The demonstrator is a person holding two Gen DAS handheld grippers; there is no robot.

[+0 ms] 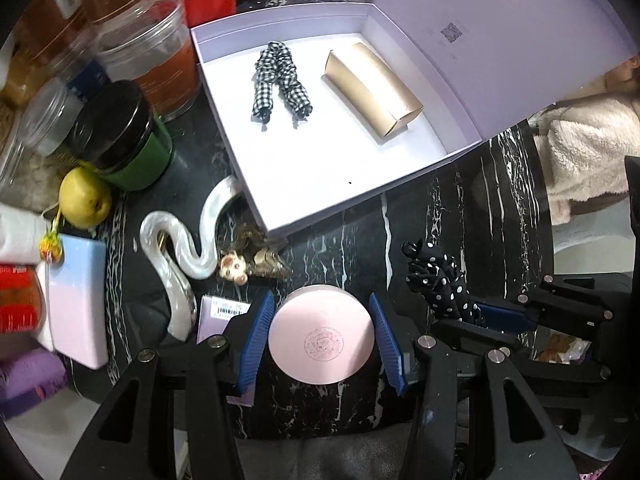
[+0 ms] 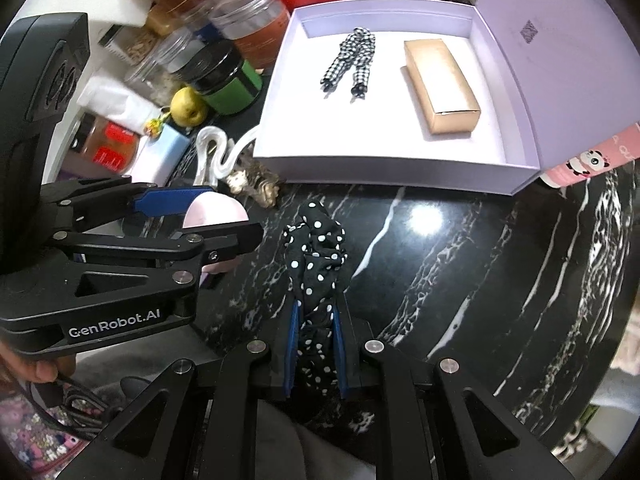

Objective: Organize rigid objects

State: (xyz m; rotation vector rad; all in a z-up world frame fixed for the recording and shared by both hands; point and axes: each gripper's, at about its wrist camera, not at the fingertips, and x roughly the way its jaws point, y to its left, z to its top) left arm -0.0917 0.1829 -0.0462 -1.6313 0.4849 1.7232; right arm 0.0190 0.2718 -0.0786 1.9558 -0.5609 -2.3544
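Observation:
My left gripper is shut on a round pink compact, its blue pads pressing both sides; from the right wrist the compact shows between those fingers at left. My right gripper is shut on a black polka-dot scrunchie, which also shows at the right of the left wrist view as the scrunchie. Beyond them lies an open lilac box holding a gingham scrunchie and a gold carton.
On the black marble counter lie a pearly white hair clip, a small figurine clip, a pastel box and a yellow fruit. Jars crowd the left. The box lid stands raised at right.

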